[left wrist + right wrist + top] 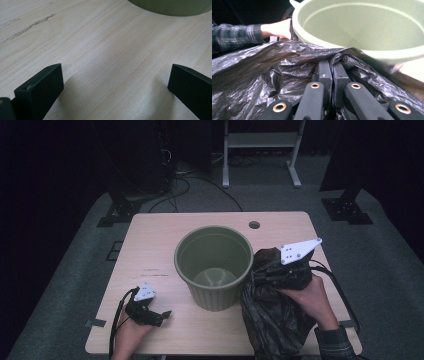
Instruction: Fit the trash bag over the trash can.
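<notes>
1. Bin bag [272, 320], the crinkly black one, sits at the counter's [150, 245] near right corner, bunched against the green bucket [214, 265].
2. Right gripper [261, 276] is held above it, its fingers [325, 75] pressed together, pinching a fold of plastic.
3. Left gripper [161, 316] rests low on the wood, its fingers [42, 87] spread wide with nothing between them.
4. Count: one bag, one bucket, two grippers. No readable writing anywhere.

1 green bin [214, 266], 1 black bag [270, 320], 2 hand-held grippers [165, 314] [254, 276].
</notes>
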